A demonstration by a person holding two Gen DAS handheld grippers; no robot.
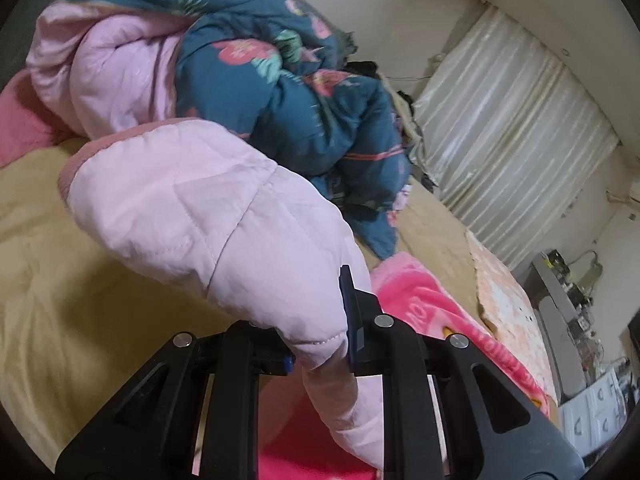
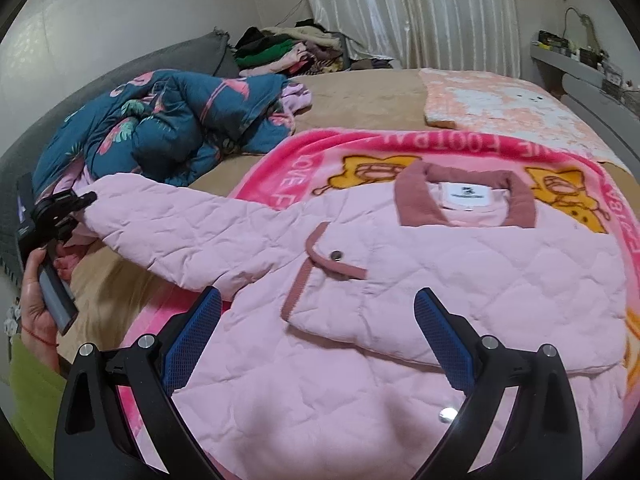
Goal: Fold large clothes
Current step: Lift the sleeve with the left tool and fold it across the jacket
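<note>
Left tongs (image 1: 320, 344) are clamped tight on the cuff of the pink quilted jacket's sleeve (image 2: 180, 232), holding it up off the bed (image 2: 360, 92) near its left edge. Right tongs (image 2: 318, 332) are spread wide, empty, over the jacket (image 2: 400, 320), which lies flat on the pink blanket (image 2: 280, 168).

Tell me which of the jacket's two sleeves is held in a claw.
The outstretched sleeve: the left claw is shut on its cuff. The other sleeve lies folded across the jacket's front, ungripped.
</note>
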